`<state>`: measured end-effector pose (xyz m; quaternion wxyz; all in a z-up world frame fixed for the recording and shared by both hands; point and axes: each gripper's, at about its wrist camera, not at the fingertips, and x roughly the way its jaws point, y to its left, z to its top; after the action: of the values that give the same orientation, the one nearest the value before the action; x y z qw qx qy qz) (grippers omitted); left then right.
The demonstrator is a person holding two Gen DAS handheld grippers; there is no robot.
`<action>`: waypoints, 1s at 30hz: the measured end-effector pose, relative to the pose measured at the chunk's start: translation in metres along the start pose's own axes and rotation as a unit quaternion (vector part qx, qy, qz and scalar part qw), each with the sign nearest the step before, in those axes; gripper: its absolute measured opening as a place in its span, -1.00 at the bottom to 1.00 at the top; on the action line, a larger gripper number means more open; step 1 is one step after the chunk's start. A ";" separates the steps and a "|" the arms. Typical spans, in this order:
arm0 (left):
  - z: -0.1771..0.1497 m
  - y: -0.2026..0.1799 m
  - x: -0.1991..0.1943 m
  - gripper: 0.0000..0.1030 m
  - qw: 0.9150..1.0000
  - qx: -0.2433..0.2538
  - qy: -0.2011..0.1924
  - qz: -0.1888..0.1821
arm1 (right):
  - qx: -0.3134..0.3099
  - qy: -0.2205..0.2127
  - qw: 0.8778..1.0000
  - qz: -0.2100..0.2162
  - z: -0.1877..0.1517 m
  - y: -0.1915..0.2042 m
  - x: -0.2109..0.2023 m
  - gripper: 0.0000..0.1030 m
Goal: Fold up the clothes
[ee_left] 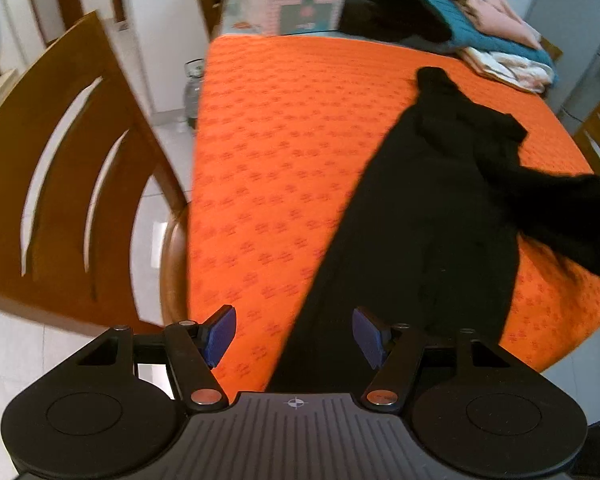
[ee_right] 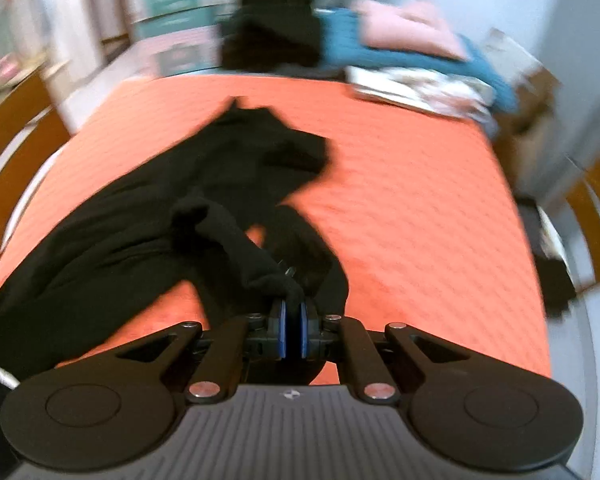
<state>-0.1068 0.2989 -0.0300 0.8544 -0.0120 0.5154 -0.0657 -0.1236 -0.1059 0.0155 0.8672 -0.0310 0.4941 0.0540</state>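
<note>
Slipping risk: the sleeve is riding in a thin pinch, so a sideways tug could be pulling it free or dragging the black garment (ee_left: 420, 216) askew.
Right hand-held gripper (ee_right: 293, 322): pads are clamping on black cloth at 6 o'clock.
Left hand-held gripper (ee_left: 294, 334): fingers are standing apart, hovering over the hem.
Garment: lying lengthwise on the orange desk (ee_left: 284, 152), running toward 1 o'clock.
Folded pile (ee_left: 500, 36): sitting at 1 o'clock.
</note>
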 end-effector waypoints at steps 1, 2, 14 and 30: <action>0.002 -0.003 0.001 0.30 1.000 0.005 -0.001 -0.003 | 0.021 -0.003 1.000 -0.011 -0.004 -0.011 -0.004 -0.85; 0.003 -0.006 0.001 0.30 1.000 0.010 -0.002 -0.005 | 0.042 -0.005 0.999 -0.023 -0.008 -0.023 -0.009 -0.85; 0.019 -0.032 0.013 0.30 0.999 0.030 0.020 -0.019 | 0.123 -0.016 0.989 -0.083 -0.038 -0.062 -0.039 -0.85; 0.063 -0.079 0.042 0.35 0.998 0.050 0.030 -0.016 | 0.142 0.072 0.981 -0.111 -0.098 -0.125 -0.034 -0.85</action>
<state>-0.0397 0.2123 -0.0304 0.8369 0.0245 0.5366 -0.1056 -0.2091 -0.2423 -0.0052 0.8256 0.0339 0.5512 -0.1156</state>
